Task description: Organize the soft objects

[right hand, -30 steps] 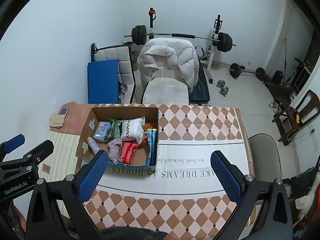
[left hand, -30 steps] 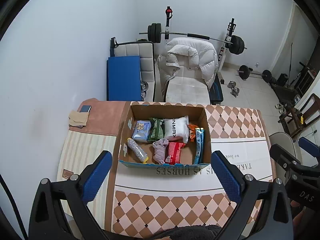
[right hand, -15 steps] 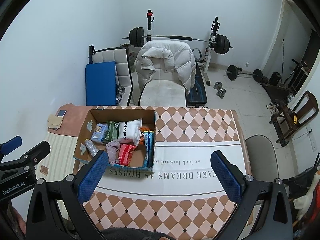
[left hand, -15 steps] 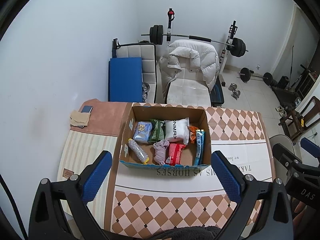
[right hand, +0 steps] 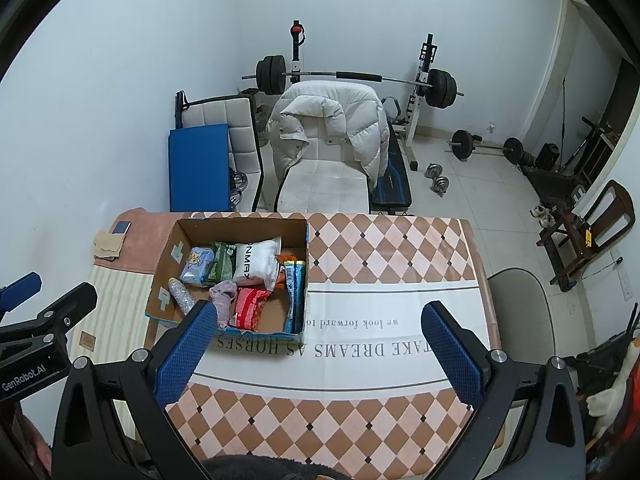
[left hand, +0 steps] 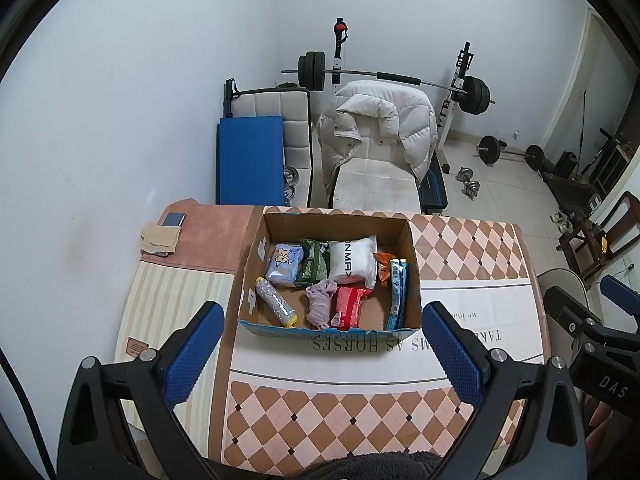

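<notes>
Overhead, both views look down on a bench (left hand: 460, 240) covered with a diamond-patterned cloth that carries a printed text band.

Left hand-held gripper (left hand: 322, 354): blue-padded fingers spread wide, nothing between them, held above the near part of the bench. Right hand-held gripper (right hand: 316, 354): fingers likewise spread wide and holding nothing, above the printed band; it also shows at the right edge of the left wrist view.

An open cardboard box (left hand: 412, 256) sits on the bench, toward its left half. Contents:
- white pouch (left hand: 352, 260) with dark lettering, at the back, near the middle
- green packet (left hand: 312, 262) just left of the white pouch
- pale blue packet (left hand: 285, 261) with a cartoon figure, left of the green one
- silvery tube (left hand: 275, 306) with a yellow end, lying tilted at the front left
- crumpled mauve cloth (left hand: 320, 304), front centre, touching the red packet (left hand: 349, 306) on its right
- long blue packet (left hand: 397, 292) standing along the right wall, with an orange wrapper (left hand: 382, 266) beside it

Left of the box, on a pinkish mat: a phone (left hand: 174, 219) and a folded tan cloth (left hand: 159, 237).

Behind the bench: a chair draped with a white puffer jacket (left hand: 380, 120), a barbell rack (left hand: 400, 76), a blue pad (left hand: 250, 160). Dumbbells lie on the tiled floor.
</notes>
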`<action>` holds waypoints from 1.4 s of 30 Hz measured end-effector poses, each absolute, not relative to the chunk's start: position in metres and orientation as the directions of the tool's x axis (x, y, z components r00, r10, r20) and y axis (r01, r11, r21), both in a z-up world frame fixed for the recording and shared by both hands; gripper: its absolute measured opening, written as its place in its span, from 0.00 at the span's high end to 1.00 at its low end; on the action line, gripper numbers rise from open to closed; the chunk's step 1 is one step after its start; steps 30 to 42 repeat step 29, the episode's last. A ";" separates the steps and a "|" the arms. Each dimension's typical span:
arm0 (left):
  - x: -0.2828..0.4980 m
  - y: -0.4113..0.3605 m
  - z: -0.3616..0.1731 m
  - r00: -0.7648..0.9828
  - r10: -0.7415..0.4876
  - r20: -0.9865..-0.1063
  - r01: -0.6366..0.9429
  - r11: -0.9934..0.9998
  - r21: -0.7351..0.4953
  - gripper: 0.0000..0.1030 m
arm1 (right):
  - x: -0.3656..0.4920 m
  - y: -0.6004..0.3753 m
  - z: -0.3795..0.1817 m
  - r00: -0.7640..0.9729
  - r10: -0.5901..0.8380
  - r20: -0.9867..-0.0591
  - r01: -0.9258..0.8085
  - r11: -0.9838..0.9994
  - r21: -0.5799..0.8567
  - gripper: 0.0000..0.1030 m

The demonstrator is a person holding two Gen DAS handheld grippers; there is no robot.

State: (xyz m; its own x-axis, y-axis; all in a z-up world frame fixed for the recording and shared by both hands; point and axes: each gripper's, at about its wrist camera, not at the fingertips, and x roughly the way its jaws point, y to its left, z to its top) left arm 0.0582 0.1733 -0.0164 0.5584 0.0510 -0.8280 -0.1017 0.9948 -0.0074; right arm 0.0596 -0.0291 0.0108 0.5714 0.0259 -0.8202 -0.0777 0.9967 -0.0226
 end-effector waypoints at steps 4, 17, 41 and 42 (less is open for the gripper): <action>0.057 0.172 -0.014 0.558 0.052 -0.828 -0.102 0.995 -0.007 0.02 | 0.059 -0.030 0.010 0.572 0.024 -0.820 -0.079 0.997 -0.026 0.00; 0.055 0.169 -0.013 0.554 0.054 -0.830 -0.101 0.995 -0.003 0.02 | 0.056 -0.032 0.009 0.564 0.033 -0.825 -0.080 0.997 -0.015 0.00; 0.053 0.174 -0.010 0.566 0.048 -0.823 -0.106 0.994 -0.015 0.02 | 0.054 -0.033 0.013 0.576 0.029 -0.817 -0.082 0.996 -0.023 0.00; 0.053 0.174 -0.010 0.566 0.048 -0.823 -0.106 0.994 -0.015 0.02 | 0.054 -0.033 0.013 0.576 0.029 -0.817 -0.082 0.996 -0.023 0.00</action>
